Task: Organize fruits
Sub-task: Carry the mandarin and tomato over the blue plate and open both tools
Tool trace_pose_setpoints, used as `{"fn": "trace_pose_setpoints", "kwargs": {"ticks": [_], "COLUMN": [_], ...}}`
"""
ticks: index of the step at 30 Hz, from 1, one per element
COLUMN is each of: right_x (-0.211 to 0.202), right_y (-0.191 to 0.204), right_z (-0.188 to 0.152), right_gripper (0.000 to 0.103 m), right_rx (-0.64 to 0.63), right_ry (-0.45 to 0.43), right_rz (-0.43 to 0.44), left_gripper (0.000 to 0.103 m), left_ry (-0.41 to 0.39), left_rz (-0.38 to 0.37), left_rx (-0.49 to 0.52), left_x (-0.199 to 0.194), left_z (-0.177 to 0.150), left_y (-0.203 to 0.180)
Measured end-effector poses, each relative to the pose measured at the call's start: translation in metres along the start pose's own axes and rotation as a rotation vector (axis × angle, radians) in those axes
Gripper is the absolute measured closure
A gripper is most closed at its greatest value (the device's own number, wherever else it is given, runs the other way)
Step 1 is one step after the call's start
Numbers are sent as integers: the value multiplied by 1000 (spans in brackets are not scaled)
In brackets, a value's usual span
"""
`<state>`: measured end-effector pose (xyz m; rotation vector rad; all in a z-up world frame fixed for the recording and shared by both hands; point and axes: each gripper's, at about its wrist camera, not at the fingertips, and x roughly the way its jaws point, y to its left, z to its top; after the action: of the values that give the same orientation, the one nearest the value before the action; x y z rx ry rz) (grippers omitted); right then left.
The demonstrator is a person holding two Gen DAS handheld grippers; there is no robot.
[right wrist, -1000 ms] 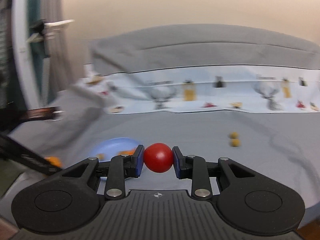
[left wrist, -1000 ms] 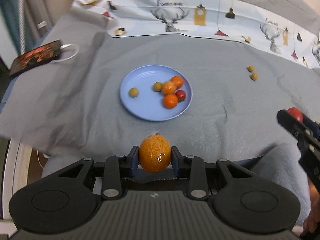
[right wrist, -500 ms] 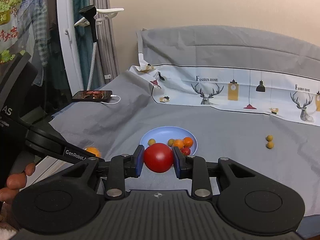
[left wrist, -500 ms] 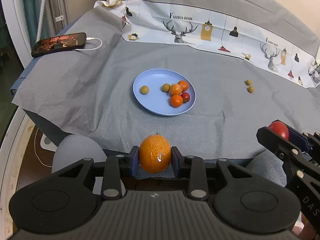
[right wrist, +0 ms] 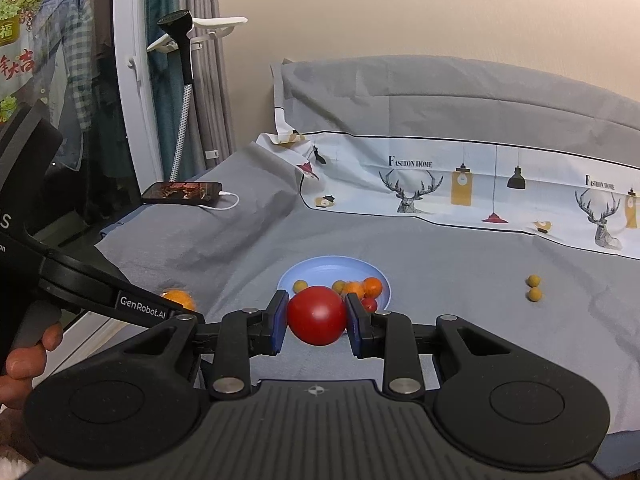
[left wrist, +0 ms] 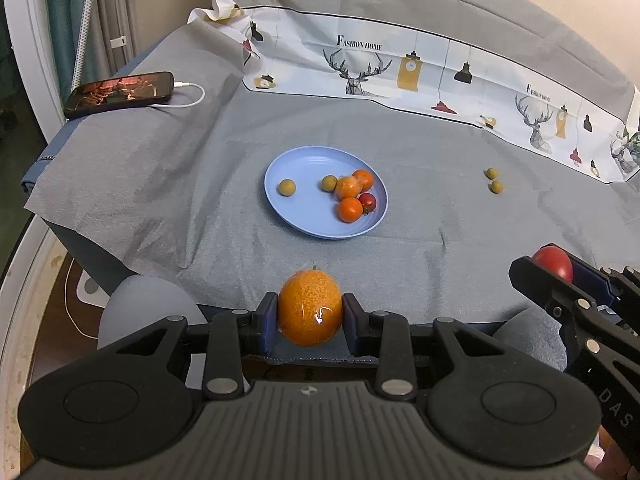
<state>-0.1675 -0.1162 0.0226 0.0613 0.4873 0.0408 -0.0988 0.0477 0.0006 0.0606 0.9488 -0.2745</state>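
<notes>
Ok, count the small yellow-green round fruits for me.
4. Two small yellow-green round fruits lie on the round light blue plate: one near its left edge, one beside the orange fruits. Two more sit together on the grey cloth to the right. Others could be hidden.

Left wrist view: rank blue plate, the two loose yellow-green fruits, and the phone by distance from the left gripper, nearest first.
From the left gripper, which is shut on an orange:
1. Blue plate, straight ahead at centre of the cloth.
2. Two loose yellow-green fruits, ahead and to the right, past the plate.
3. Phone, far left corner, on its charging cable.
</notes>
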Motion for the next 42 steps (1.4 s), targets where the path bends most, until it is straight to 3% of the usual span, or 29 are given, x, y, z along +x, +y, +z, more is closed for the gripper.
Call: {"fn": "trace_pose_setpoints", "kwargs": {"ticks": [28,42], "right_x": [37,123], "right_y": [-3,-14], "right_z": [-3,4], "right_gripper": [71,71], "right_rx": [22,7], "right_ry": [88,161], "right_rz": [-17,-30], "left_gripper": [66,66], "left_ry": [51,76], "left_rz": [0,23], "left_rx": [-22,-43], "left_x": [35,107], "left_z": [12,85], "left_y": [12,26]}}
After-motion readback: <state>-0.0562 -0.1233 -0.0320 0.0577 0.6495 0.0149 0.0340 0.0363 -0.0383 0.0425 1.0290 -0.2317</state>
